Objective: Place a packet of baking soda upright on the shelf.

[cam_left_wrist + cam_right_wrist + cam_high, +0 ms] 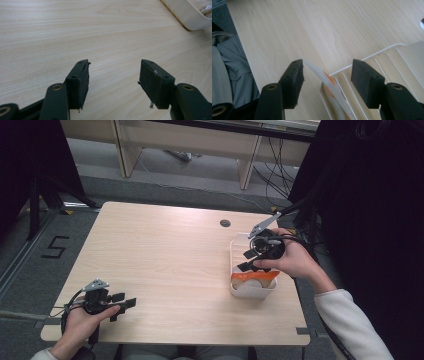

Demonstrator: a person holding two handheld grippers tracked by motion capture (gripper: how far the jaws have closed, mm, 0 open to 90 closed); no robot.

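Observation:
A white ribbed rack point(248, 293) stands near the table's right edge. In it leans a thin, flat white-and-orange thing point(253, 276). My right gripper point(248, 261) hovers just above the rack and points down and left, jaws wide open. In the right gripper view the flat thing point(329, 83) rises on edge between the open jaws point(327, 65); its top corner is next to the left pad, and neither pad presses on it. The rack's ribs point(392, 57) run off to the right. My left gripper point(125, 301) rests low at the front left corner, open point(113, 63) over bare wood.
A round cable hole point(225, 223) sits at the back of the table point(160, 250). The rack's corner point(192, 17) shows at the upper right of the left gripper view. Beyond the table are another desk's legs and loose cables on the floor.

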